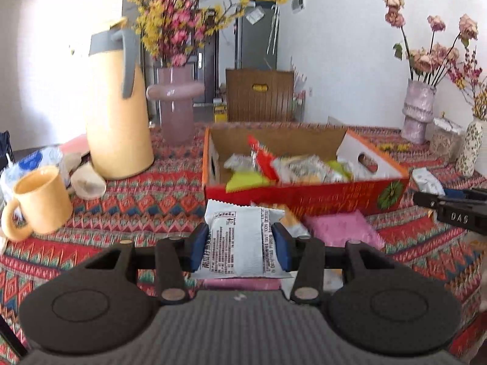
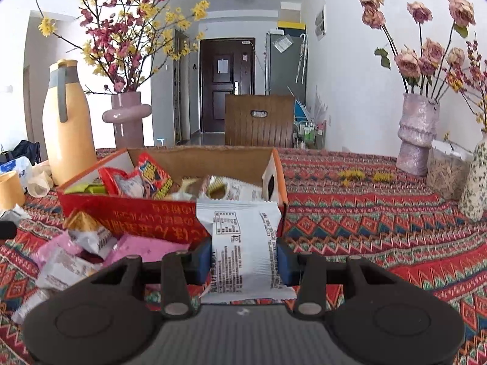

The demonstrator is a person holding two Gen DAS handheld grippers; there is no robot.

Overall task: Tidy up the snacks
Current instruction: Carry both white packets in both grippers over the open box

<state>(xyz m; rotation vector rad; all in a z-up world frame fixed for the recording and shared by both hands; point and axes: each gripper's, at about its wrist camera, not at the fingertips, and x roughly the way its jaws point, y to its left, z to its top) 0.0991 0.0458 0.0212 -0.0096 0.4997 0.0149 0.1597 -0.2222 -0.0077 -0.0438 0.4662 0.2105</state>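
My left gripper [image 1: 240, 245] is shut on a white snack packet [image 1: 240, 234] with black print, held above the patterned tablecloth just in front of the red cardboard box [image 1: 304, 196]. My right gripper [image 2: 245, 258] is shut on a second white snack packet [image 2: 243, 237], close to the box's [image 2: 137, 213] near right corner. The box holds several snack packs, red, green and silver. The right gripper's black body [image 1: 453, 210] shows at the right edge of the left wrist view.
Loose pink and white packets [image 2: 91, 243] lie on the cloth left of the right gripper. A yellow jug [image 1: 118, 106], yellow mug [image 1: 39, 197], pink vase [image 1: 176, 103] and a vase of dried roses [image 1: 417, 109] stand around the box. A wooden chair back [image 2: 258, 121] rises behind the table.
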